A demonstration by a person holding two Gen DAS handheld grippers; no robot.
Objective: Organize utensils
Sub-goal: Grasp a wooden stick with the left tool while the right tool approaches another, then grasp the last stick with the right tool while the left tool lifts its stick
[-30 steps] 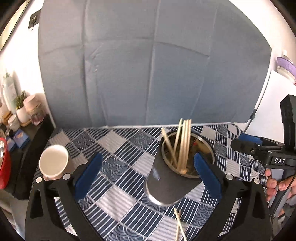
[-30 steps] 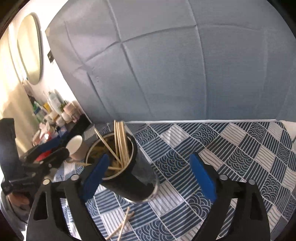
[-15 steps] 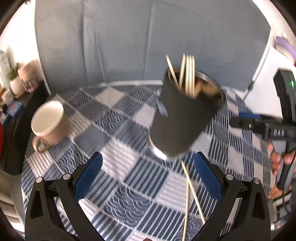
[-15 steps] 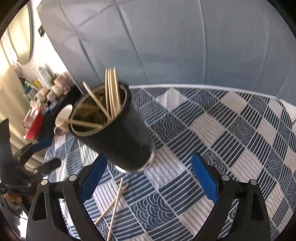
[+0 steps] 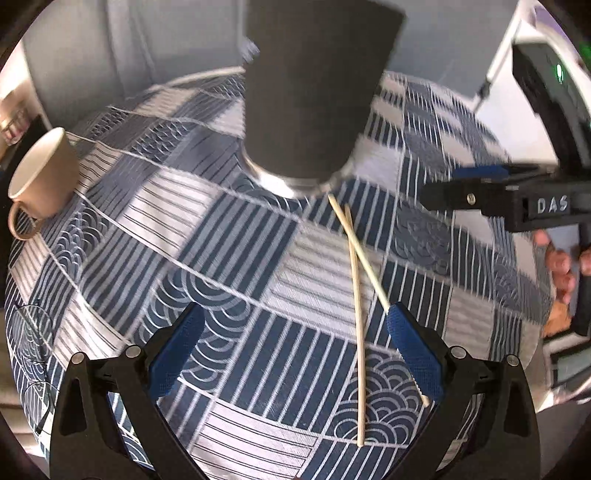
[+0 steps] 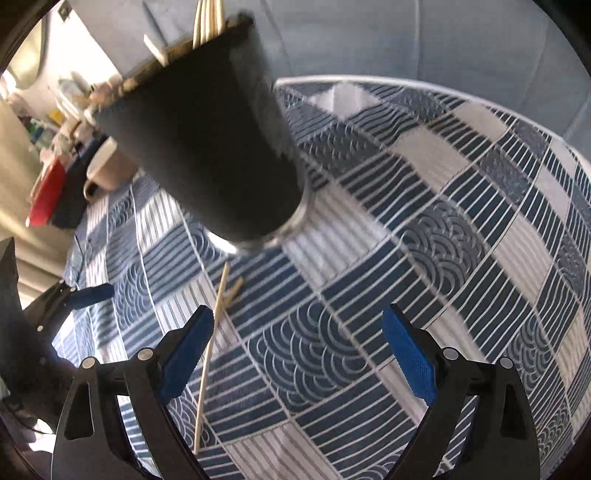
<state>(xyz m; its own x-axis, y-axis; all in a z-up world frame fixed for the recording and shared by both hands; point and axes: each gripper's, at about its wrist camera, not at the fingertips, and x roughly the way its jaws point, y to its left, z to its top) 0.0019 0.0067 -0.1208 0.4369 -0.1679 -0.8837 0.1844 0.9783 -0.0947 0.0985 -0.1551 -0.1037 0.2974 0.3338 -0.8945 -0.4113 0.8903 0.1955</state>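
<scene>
Left wrist view:
- left gripper (image 5: 293, 349): jaws wide apart, holding nothing
- two loose chopsticks (image 5: 356, 280): crossed on the patterned tablecloth (image 5: 221, 236), just in front of the black holder (image 5: 314, 92)
- beige mug (image 5: 40, 177): far left

Right wrist view:
- right gripper (image 6: 299, 354): jaws spread, empty
- black holder: upright, chopsticks poking out of its top (image 6: 208, 16)
- loose chopsticks: beside the left pad (image 6: 188, 350)

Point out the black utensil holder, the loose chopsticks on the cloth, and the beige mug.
black utensil holder (image 5: 310, 92): left wrist view, on its dark side wall.
loose chopsticks (image 5: 357, 295): left wrist view, mid-shaft of the longer stick.
beige mug (image 5: 46, 177): left wrist view, on its outer wall.
</scene>
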